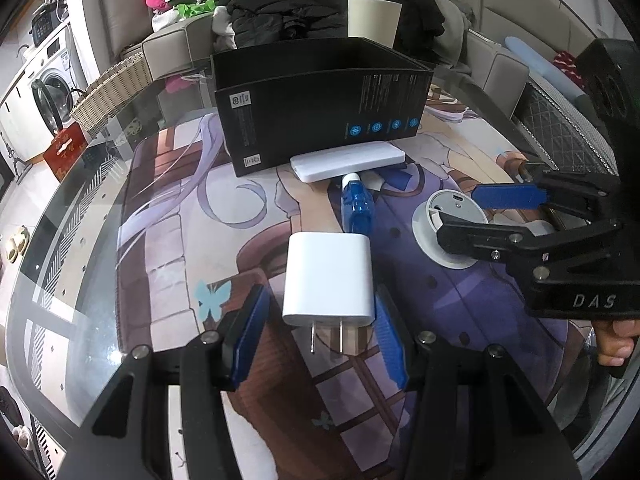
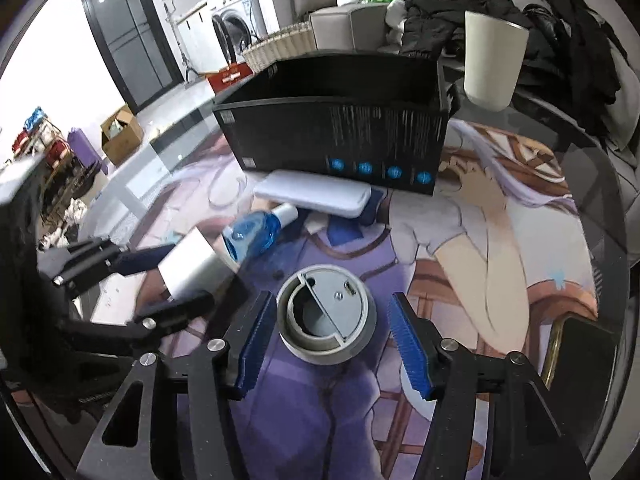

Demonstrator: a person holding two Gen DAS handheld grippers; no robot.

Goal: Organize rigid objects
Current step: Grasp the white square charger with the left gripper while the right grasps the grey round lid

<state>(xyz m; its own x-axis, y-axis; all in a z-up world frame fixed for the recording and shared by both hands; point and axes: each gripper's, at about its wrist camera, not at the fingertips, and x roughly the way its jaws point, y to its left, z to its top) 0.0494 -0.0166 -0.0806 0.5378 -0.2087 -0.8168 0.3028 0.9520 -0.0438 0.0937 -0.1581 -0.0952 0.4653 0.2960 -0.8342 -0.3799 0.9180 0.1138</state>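
Observation:
A white plug charger point(image 1: 329, 278) lies on the printed mat, prongs toward me, between the open fingers of my left gripper point(image 1: 320, 332); it also shows in the right wrist view point(image 2: 196, 266). My right gripper point(image 2: 334, 344) is open around a grey round device point(image 2: 326, 314), seen in the left wrist view point(image 1: 444, 226) too. A small blue bottle point(image 1: 356, 206) lies beyond the charger. A white power bank point(image 1: 347, 160) lies in front of an open black box point(image 1: 320, 108).
A cream cup point(image 2: 492, 64) stands behind the box. A sofa with dark clothes point(image 1: 292, 8) lies beyond the glass table point(image 1: 80, 216). A wicker basket point(image 1: 108, 92) and a washing machine point(image 1: 44, 92) are at the left.

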